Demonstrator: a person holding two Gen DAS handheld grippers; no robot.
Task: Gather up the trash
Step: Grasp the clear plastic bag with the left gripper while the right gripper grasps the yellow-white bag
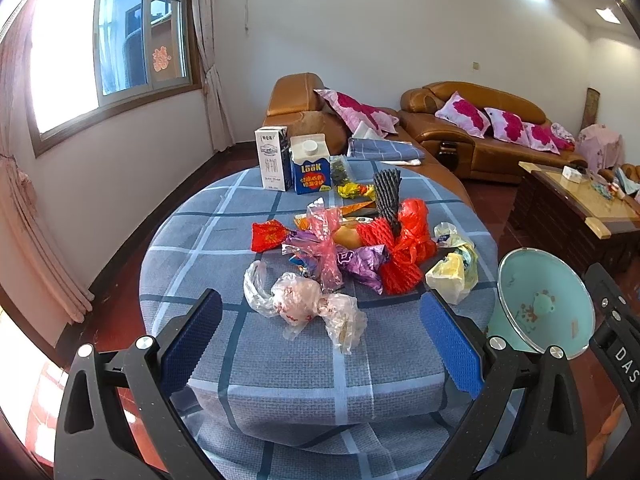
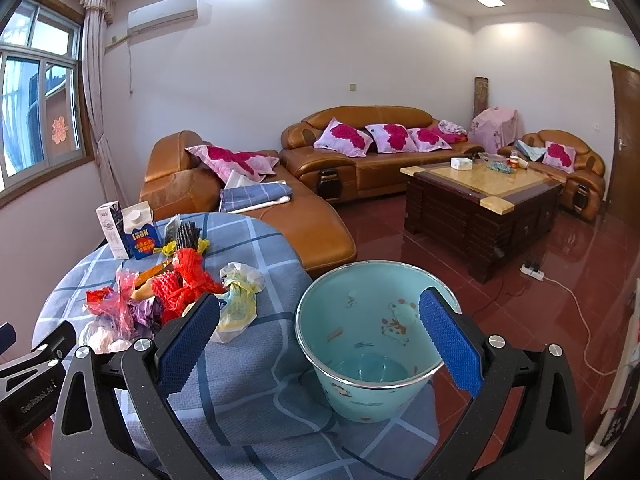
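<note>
A pile of trash lies on the round table (image 1: 280,364) with the blue checked cloth: a clear crumpled plastic bag (image 1: 304,304) nearest me, a pink wrapper (image 1: 326,248), purple foil (image 1: 360,262), red foam netting (image 1: 404,240), a yellow-white bag (image 1: 456,268). My left gripper (image 1: 320,328) is open and empty, just short of the clear bag. A light teal bin (image 2: 372,340) stands beside the table. My right gripper (image 2: 320,332) is open and empty, above the bin's near rim. The trash pile (image 2: 176,296) lies left of it.
Two cartons, one white (image 1: 274,158) and one blue (image 1: 310,168), stand at the table's far edge next to a black foam sleeve (image 1: 387,196). Brown leather sofas (image 2: 360,152) and a wooden coffee table (image 2: 480,196) stand behind. A power strip and cable (image 2: 532,270) lie on the red floor.
</note>
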